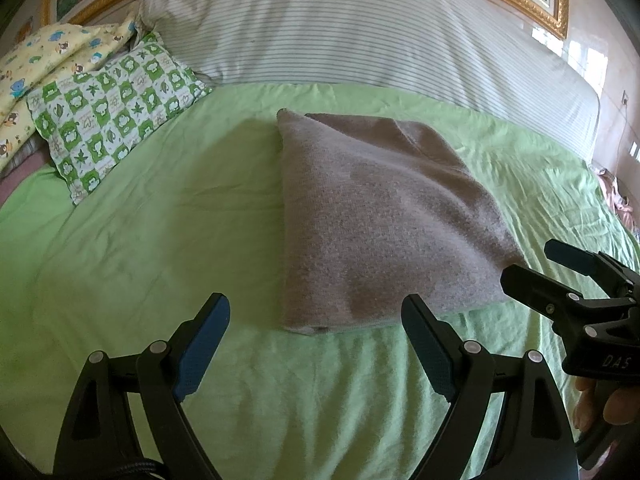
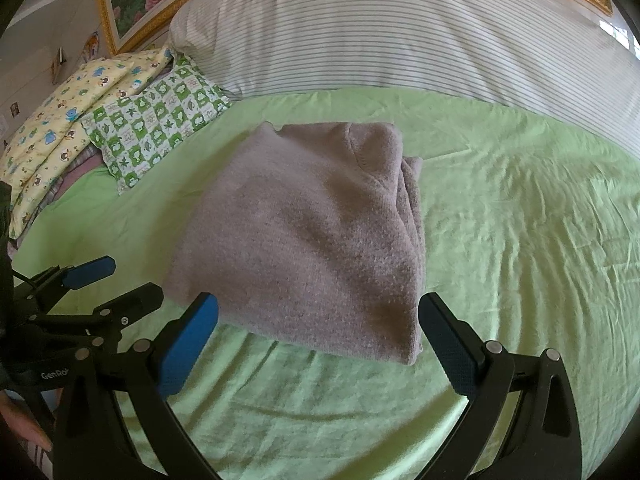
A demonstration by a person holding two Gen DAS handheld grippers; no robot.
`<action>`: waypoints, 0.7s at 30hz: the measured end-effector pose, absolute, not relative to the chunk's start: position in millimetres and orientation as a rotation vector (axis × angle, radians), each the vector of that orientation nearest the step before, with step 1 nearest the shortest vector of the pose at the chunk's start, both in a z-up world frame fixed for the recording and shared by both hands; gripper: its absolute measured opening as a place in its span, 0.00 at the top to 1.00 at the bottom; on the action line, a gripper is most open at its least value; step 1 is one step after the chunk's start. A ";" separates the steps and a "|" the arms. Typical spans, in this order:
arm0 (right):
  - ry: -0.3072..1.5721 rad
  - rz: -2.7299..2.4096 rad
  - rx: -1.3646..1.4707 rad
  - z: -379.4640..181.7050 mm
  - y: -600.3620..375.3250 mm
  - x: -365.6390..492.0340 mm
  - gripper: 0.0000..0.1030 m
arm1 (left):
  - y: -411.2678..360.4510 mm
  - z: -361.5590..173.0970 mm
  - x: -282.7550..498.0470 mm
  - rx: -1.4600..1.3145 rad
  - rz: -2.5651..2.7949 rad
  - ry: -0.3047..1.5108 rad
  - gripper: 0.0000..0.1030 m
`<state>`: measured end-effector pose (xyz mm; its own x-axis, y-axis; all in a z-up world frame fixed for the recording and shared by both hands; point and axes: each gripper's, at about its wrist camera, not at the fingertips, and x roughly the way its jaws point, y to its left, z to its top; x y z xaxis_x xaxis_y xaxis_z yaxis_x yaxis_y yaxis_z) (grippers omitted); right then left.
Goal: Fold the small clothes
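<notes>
Garment: grey knit piece (image 2: 308, 232), folded into a thick block, lying flat on my green sheet (image 2: 520, 220).
My right gripper (image 2: 318, 312): jaws wide apart, near edge of the fold just beyond them, nothing gripped.
My left gripper (image 2: 120, 280): off to the left, jaws apart, clear of the cloth.
Behind: striped pillow (image 2: 400, 28), green-checked pillow (image 2: 160, 120), yellow cartoon pillow (image 2: 60, 128).

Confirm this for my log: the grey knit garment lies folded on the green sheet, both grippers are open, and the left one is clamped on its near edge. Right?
Not quite. The left gripper grips nothing: the left wrist view shows its fingers spread, short of the grey knit garment. The garment does lie folded on the green sheet, and the right gripper is open too.
</notes>
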<state>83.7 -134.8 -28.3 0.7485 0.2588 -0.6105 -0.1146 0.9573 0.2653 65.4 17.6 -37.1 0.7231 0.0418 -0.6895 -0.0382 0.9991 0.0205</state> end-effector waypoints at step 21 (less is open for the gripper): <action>0.697 0.211 0.217 -27.4 -135.8 89.2 0.03 | 20.9 -36.4 68.1 0.002 0.043 0.764 0.14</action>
